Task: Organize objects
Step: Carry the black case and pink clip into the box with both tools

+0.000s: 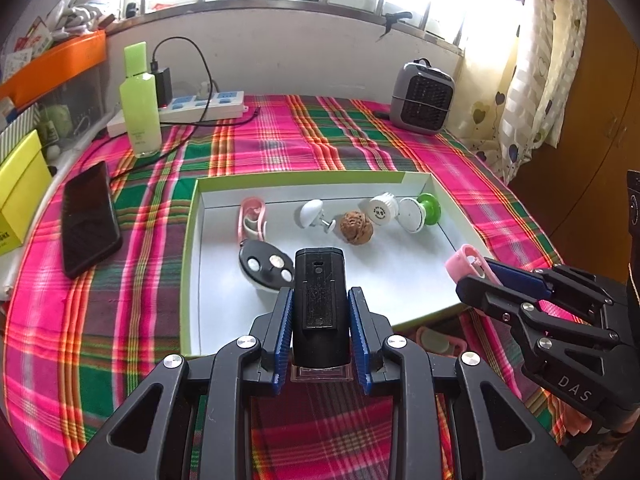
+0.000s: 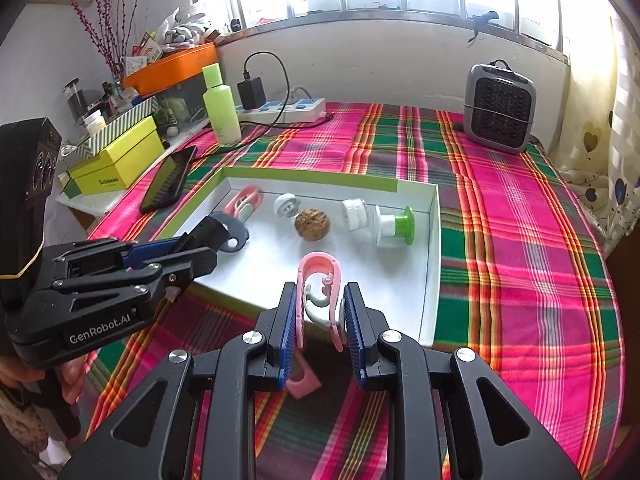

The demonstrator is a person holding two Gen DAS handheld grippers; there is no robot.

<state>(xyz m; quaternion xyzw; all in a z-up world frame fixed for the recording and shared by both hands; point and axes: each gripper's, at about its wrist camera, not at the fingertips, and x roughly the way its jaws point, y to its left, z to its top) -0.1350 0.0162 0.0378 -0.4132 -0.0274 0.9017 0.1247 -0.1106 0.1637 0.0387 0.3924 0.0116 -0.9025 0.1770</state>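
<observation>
A white tray with a green rim [image 1: 192, 240] lies on the plaid cloth. Inside it are a pink clip [image 1: 252, 216], a white knob [image 1: 314, 214], a walnut [image 1: 357, 227], a white cap [image 1: 383, 209], a green-and-white suction piece [image 1: 420, 212] and a black key fob [image 1: 266, 266]. My left gripper [image 1: 320, 292] is shut on a black block [image 1: 319, 312] over the tray's near edge. My right gripper [image 2: 320, 288] is shut on a second pink clip [image 2: 320, 268], above the tray's near right corner [image 2: 434, 260]. In the right wrist view the left gripper [image 2: 214, 240] hangs over the key fob [image 2: 236, 238].
A dark phone [image 1: 90, 220], a green bottle [image 1: 140, 108] and a power strip [image 1: 204, 104] with a cable sit left and behind the tray. A grey heater [image 1: 422, 98] stands back right. A yellow box [image 1: 20, 188] is at the far left. A pink piece [image 2: 304, 386] lies on the cloth below my right gripper.
</observation>
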